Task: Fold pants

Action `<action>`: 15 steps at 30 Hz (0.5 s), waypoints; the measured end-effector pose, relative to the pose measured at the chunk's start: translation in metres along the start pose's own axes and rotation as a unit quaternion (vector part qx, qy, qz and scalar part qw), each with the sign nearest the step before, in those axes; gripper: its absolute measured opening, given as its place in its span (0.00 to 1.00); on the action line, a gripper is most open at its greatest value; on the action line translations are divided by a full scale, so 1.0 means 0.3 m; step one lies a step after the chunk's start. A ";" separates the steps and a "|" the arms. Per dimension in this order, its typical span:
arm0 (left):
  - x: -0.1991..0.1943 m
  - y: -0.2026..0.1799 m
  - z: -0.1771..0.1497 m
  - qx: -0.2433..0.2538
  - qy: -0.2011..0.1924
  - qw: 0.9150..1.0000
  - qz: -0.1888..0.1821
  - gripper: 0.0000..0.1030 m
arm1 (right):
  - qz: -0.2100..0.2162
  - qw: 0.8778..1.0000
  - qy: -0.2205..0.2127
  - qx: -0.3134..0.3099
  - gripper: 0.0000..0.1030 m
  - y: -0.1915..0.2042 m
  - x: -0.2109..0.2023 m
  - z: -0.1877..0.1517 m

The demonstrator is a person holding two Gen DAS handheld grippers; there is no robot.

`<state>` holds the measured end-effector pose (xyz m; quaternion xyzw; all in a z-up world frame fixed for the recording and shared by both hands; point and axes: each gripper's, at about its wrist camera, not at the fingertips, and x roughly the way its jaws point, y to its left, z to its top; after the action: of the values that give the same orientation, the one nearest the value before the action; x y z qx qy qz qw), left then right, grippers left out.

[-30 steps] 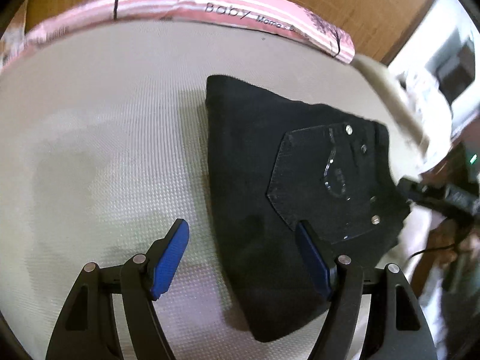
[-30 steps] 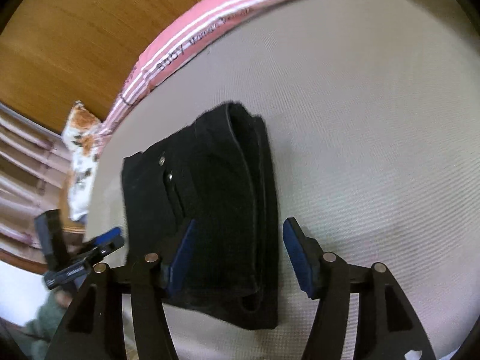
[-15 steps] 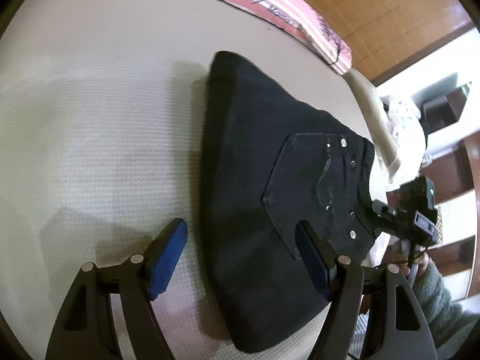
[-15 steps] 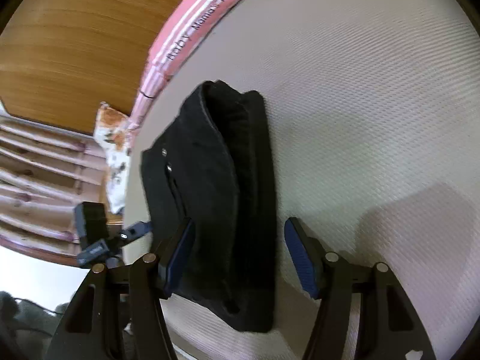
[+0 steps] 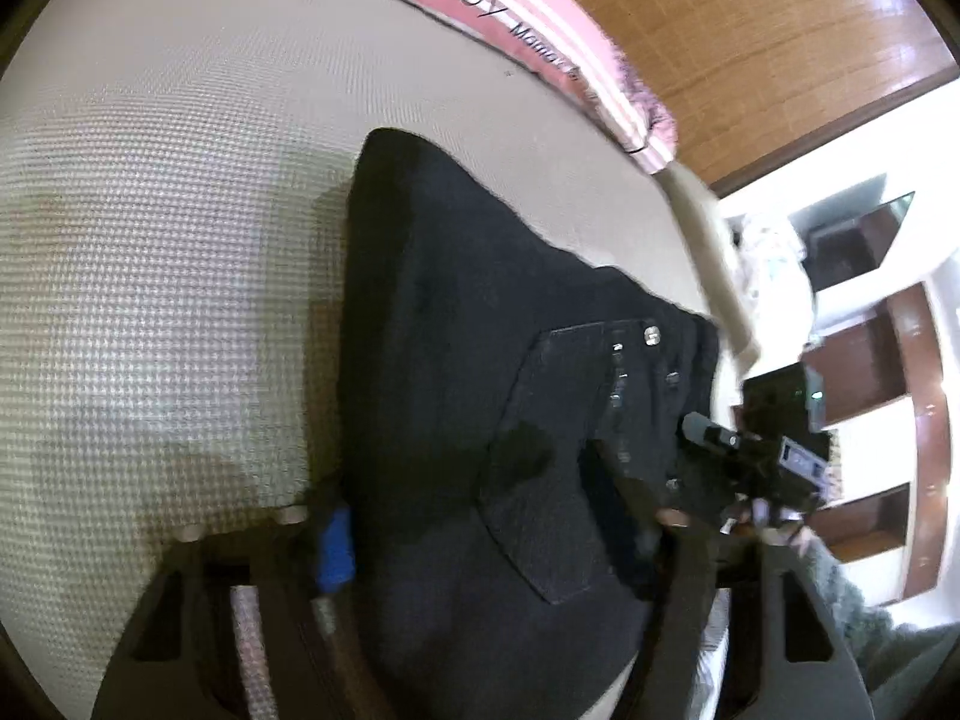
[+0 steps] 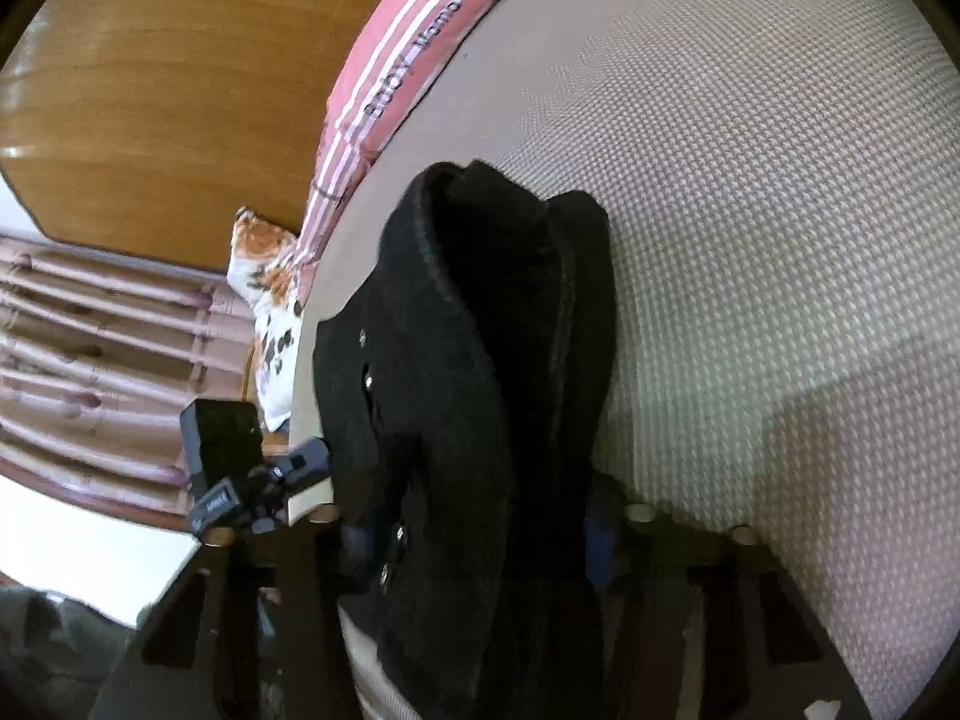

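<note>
Both of your grippers have moved in since a moment ago. Your left gripper (image 5: 498, 546) and right gripper (image 6: 474, 540) now straddle the folded pants (image 5: 480, 390) on the mat (image 5: 168, 240), fingers apart. Next, squeeze and lift.

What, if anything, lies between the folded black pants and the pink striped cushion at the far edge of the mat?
Only bare beige mat lies between the folded black pants and the pink striped cushion; both wrist views show that stretch.
</note>
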<state>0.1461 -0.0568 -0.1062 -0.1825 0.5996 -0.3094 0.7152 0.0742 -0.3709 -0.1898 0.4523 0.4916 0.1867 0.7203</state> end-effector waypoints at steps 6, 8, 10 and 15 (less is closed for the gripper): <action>-0.015 -0.015 -0.004 -0.006 -0.007 0.999 0.034 0.26 | -0.014 0.999 -0.026 0.016 0.30 0.031 -0.022 -0.038; -0.015 -0.047 -0.010 0.008 -0.014 0.998 0.054 0.23 | -0.031 0.999 -0.033 0.016 0.27 0.068 -0.028 -0.043; -0.029 -0.081 -0.015 0.022 -0.025 0.997 0.067 0.20 | -0.042 0.998 -0.039 0.012 0.26 0.104 -0.035 -0.045; -0.080 -0.092 -0.013 0.019 -0.032 0.998 0.057 0.17 | -0.053 0.998 -0.042 0.002 0.25 0.190 -0.039 -0.043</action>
<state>0.1341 -0.0609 -0.0718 -0.1447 0.5796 -0.2734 0.7539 0.0677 -0.3435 -0.1372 0.4341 0.4847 0.1285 0.7484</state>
